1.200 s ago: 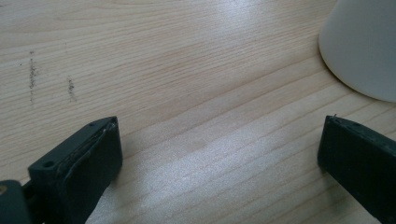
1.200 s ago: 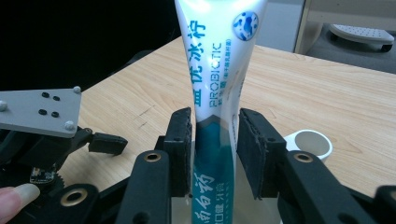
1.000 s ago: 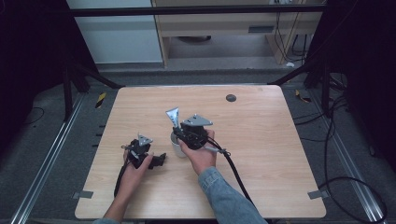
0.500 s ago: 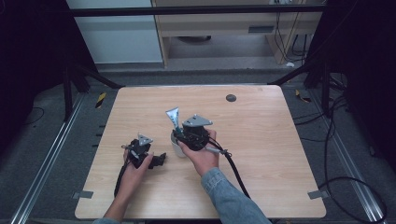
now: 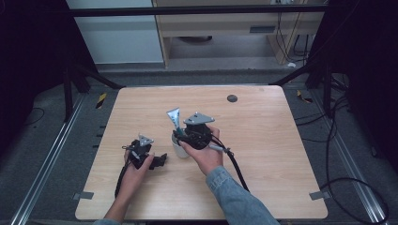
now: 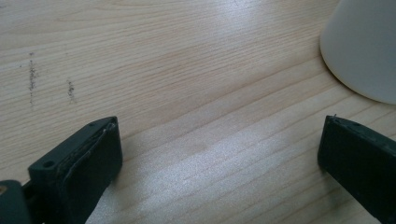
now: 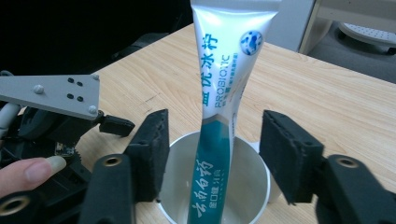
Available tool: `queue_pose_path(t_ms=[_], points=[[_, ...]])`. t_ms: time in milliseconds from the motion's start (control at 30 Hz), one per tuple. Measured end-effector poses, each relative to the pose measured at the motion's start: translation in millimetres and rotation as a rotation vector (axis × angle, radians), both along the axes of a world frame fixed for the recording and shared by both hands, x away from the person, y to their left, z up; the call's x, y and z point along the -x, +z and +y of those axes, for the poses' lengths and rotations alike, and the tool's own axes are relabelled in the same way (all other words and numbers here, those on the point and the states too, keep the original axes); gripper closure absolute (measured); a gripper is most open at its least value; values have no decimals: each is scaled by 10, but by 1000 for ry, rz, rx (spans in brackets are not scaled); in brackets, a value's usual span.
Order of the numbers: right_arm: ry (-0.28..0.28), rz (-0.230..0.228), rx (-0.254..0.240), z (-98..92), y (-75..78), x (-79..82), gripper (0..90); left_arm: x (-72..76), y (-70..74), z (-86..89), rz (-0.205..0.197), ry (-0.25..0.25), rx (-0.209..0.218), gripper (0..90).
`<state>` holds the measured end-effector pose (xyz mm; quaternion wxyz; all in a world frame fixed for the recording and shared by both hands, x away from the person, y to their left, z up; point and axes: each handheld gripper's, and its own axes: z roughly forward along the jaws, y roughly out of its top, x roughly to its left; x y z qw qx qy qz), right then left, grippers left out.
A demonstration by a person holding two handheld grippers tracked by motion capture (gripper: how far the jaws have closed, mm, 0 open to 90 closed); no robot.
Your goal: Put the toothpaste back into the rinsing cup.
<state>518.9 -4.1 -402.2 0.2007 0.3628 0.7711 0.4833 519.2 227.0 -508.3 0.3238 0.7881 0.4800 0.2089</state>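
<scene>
Landmark: a white, round ceramic cup (image 5: 179, 146) stood near the middle of the pale wooden table (image 5: 263, 140).
Tube: one white and teal plastic toothpaste tube (image 7: 219, 116) stood in the cup, its long axis nearly upright, leaning slightly, flat crimped end up.
Right gripper (image 7: 212, 154): jaws apart, one on either side of the tube above the cup's rim, neither pad touching it; the tube lay straight ahead between them.
Left gripper (image 6: 219, 154): jaws wide apart over bare wood, just beside the cup on its left, holding nothing.
Key relation: the right hand (image 5: 205, 157) was the nearer; judged from this, a plain squeeze across the tube's upright axis would grip it.
Count: one cup, one tube, two grippers, one dark round disc (image 5: 232, 98) well beyond the cup.
</scene>
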Motion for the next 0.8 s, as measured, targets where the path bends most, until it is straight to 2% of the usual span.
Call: queue_pose_path(t_ms=[33, 67, 100, 267, 300, 333, 367, 533, 600, 800], points=[[-4, -1, -1, -21, 9, -5, 345, 0, 0, 0, 0, 0, 0, 0], [-4, -1, -1, -21, 9, -5, 345, 0, 1, 2, 1, -1, -2, 0], [-6, 0, 2, -39, 18, -9, 298, 0, 1, 2, 1, -2, -2, 0], [14, 9, 21, -90, 37, -2, 230, 0, 1, 2, 1, -2, -3, 0], [21, 19, 49, -121, 45, 1, 201, 0, 1, 2, 1, -2, -3, 0], [21, 19, 49, -121, 45, 1, 201, 0, 1, 2, 1, -2, -3, 0], [29, 24, 72, -153, 54, 8, 173, 0, 1, 2, 1, -2, -2, 0], [49, 45, 79, -222, 80, 15, 138, 0, 1, 2, 1, -2, -2, 0], [49, 42, 83, -263, 95, 18, 108, -1, 1, 1, 1, -2, -3, 0], [61, 44, 100, -331, 105, 25, 92, -3, 1, 0, 1, -1, -3, 0]])
